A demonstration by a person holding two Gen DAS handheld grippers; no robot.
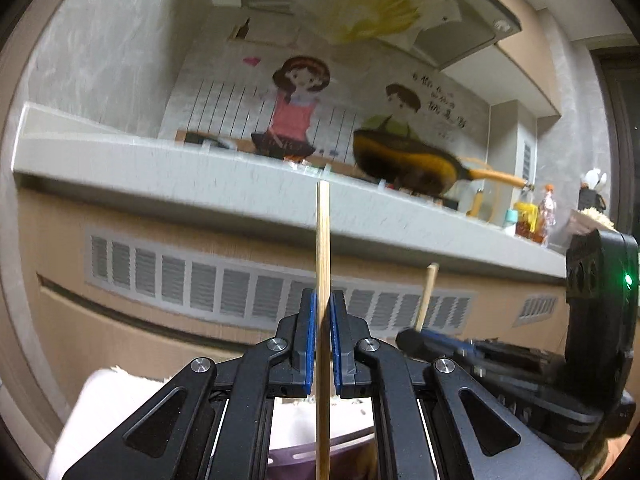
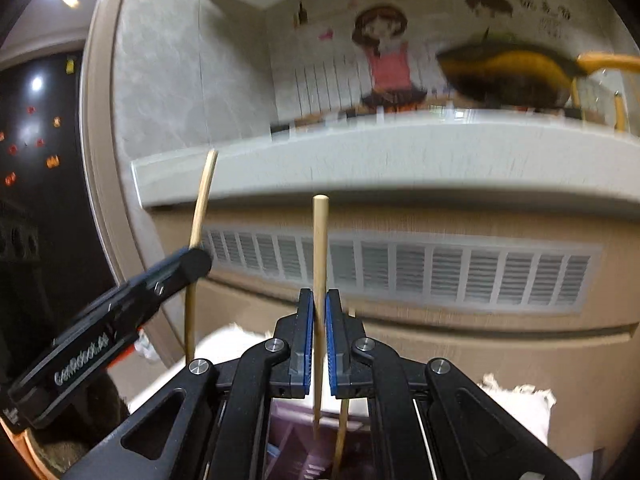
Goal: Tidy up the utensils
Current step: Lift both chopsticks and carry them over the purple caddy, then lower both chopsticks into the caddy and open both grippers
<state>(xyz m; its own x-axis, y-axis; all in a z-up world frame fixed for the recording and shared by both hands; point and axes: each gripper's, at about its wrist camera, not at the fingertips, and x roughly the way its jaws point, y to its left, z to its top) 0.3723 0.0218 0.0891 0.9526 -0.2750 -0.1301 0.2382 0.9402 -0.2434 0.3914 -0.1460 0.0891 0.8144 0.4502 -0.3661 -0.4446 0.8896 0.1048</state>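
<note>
Left gripper (image 1: 323, 320) clamps upright wooden chopstick (image 1: 322, 256); right gripper (image 2: 319, 320) clamps second chopstick (image 2: 320, 248), both before grey kitchen counter (image 1: 200, 168).

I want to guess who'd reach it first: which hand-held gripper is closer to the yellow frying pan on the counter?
Right. The pan sits up and right of the right hand-held gripper; the left hand-held gripper is farther left.
</note>
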